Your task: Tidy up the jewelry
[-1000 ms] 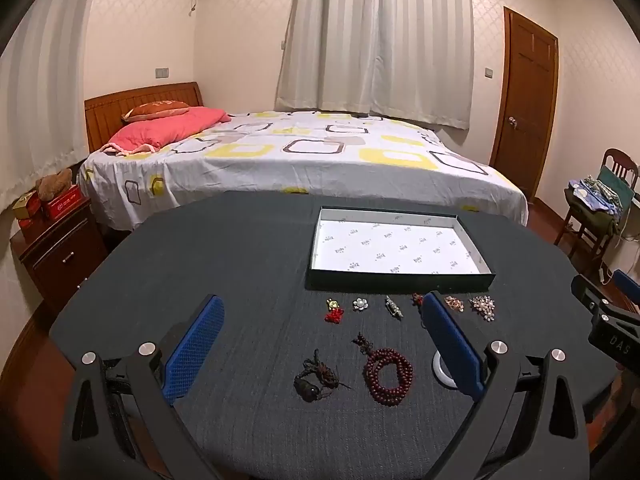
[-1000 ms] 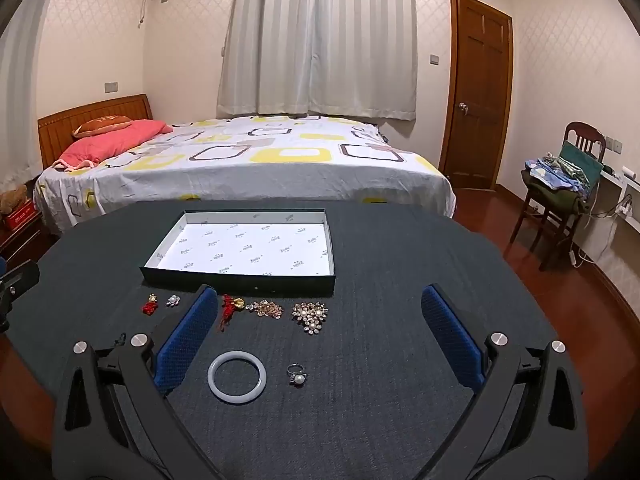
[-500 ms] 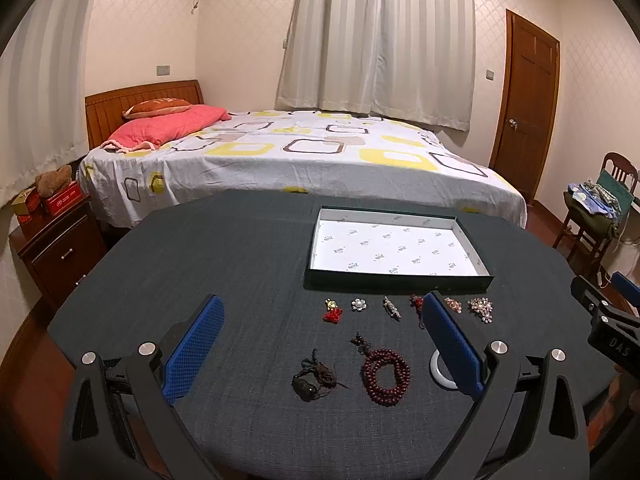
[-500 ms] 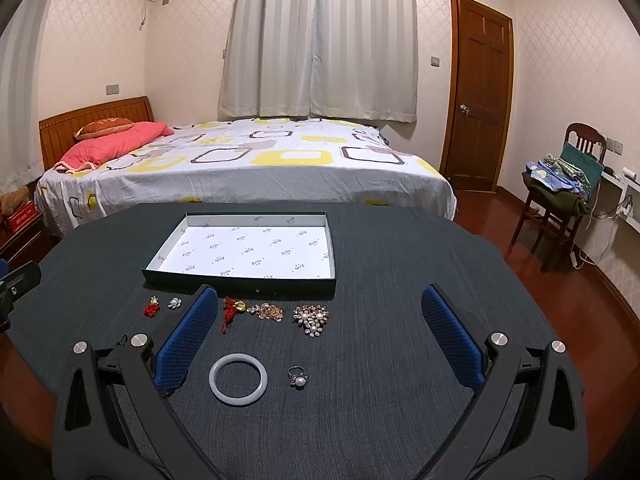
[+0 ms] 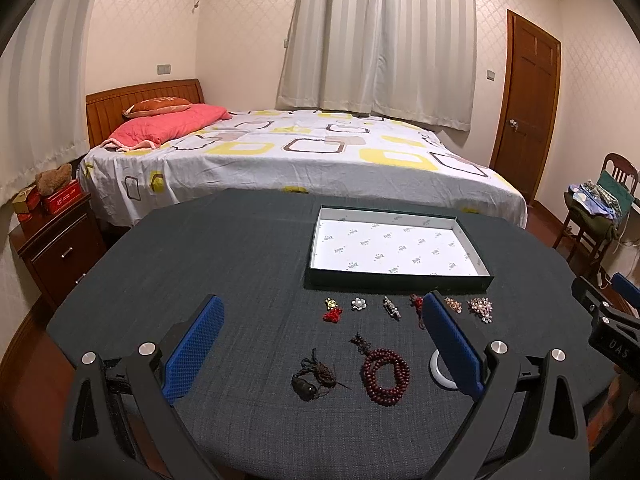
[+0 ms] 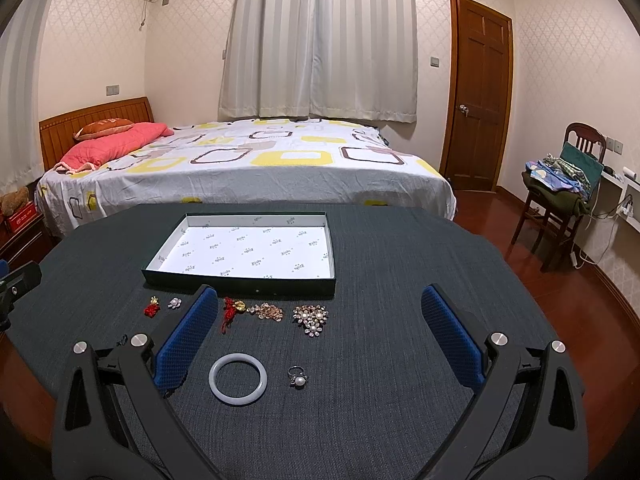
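One pearl ring [image 6: 298,377], right view only

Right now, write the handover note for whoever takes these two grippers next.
Left gripper: open, empty, above the table.
Right gripper: open, empty, above the table.
Tray: on the dark table, nothing in it.
Row in front of the tray: red charm, pearl flower, silver pin, red tassel charm, gold chain piece, pearl brooch.
Nearer row: dark cord bracelet, red bead bracelet, white bangle, pearl ring.
Done: nothing moved into the tray.
Left: every piece.
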Available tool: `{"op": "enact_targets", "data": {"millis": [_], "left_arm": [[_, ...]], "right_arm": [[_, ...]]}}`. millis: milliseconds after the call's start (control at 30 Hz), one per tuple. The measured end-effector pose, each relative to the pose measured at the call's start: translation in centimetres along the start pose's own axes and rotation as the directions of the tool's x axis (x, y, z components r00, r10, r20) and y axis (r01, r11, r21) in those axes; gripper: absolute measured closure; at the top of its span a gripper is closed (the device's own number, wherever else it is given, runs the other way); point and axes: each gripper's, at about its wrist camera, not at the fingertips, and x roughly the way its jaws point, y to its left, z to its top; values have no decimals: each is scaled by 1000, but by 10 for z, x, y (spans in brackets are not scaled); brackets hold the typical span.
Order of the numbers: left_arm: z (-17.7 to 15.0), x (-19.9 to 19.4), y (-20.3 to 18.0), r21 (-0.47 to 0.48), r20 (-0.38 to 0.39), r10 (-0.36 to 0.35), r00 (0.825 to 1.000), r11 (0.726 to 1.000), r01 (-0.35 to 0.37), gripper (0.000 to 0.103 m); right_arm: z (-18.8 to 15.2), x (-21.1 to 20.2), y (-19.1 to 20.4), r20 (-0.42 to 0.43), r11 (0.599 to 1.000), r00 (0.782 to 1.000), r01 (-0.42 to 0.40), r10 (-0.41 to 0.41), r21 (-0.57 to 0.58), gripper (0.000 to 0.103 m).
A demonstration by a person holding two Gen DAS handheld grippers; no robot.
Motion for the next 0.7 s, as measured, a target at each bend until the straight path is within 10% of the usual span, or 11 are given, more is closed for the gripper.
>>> {"op": "enact_targets", "data": {"millis": [700], "left_arm": [[-4,2,2,-7,-3,1,1000,1000,-1,7]], "right_arm": [[0,1,2,0,1000,1000,-1,1,0,4]]}}
